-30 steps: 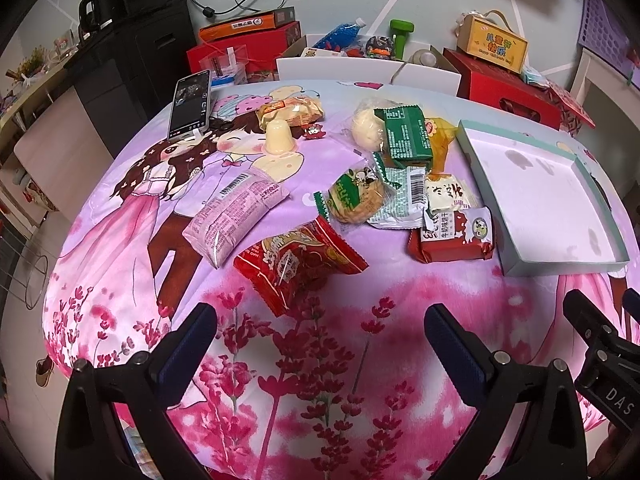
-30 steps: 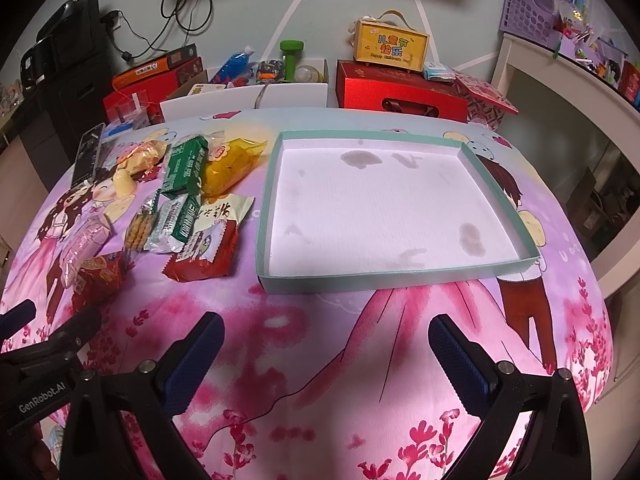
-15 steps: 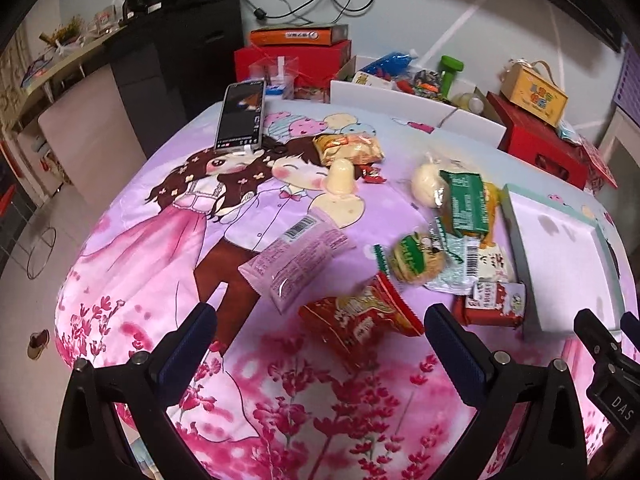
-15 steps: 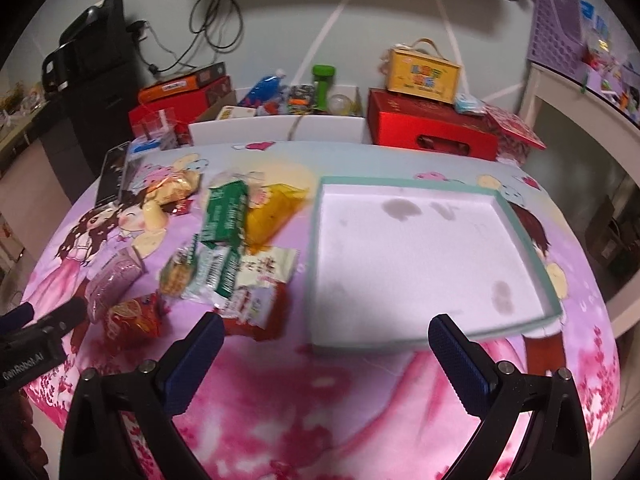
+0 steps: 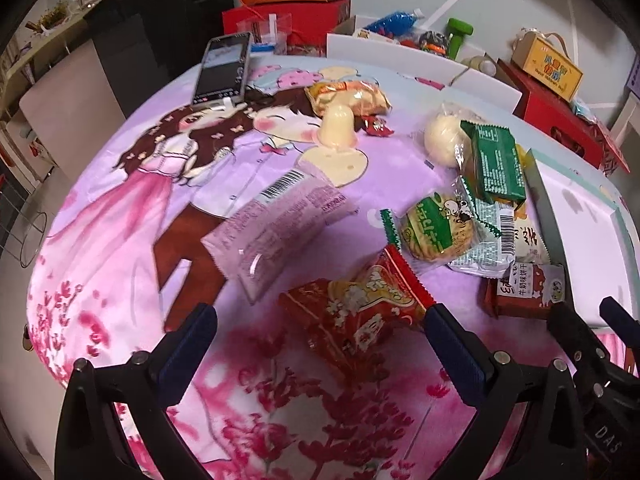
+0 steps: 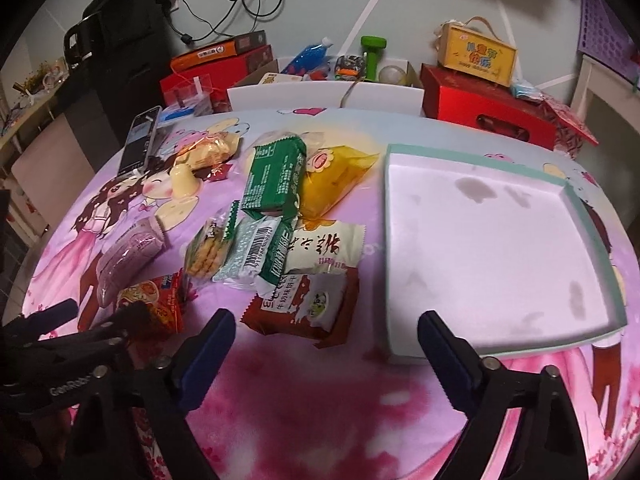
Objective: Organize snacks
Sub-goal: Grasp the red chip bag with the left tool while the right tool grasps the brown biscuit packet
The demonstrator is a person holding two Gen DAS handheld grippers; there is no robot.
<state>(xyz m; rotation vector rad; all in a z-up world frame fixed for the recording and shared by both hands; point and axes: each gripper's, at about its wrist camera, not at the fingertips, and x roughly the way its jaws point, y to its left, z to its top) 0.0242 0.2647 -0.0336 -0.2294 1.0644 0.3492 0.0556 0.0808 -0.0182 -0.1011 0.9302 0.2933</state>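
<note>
Wrapped snacks lie scattered on the pink cartoon tablecloth. My left gripper is open just above the cloth, with a red snack bag lying between and just ahead of its fingers. Beyond it are a pink packet, a round cracker pack and a green packet. My right gripper is open and empty. A dark red biscuit packet sits just ahead of it, and the empty teal-rimmed tray lies to its right.
A phone and a pale jelly cup sit at the far left of the table. Red boxes, a yellow carton and white chair backs line the far edge. The table's front edge is right below both grippers.
Both grippers have moved left and closer to the snacks. The left now has the red bag between its fingers. The right has shifted from the tray to the dark red packet. Both stay open.
</note>
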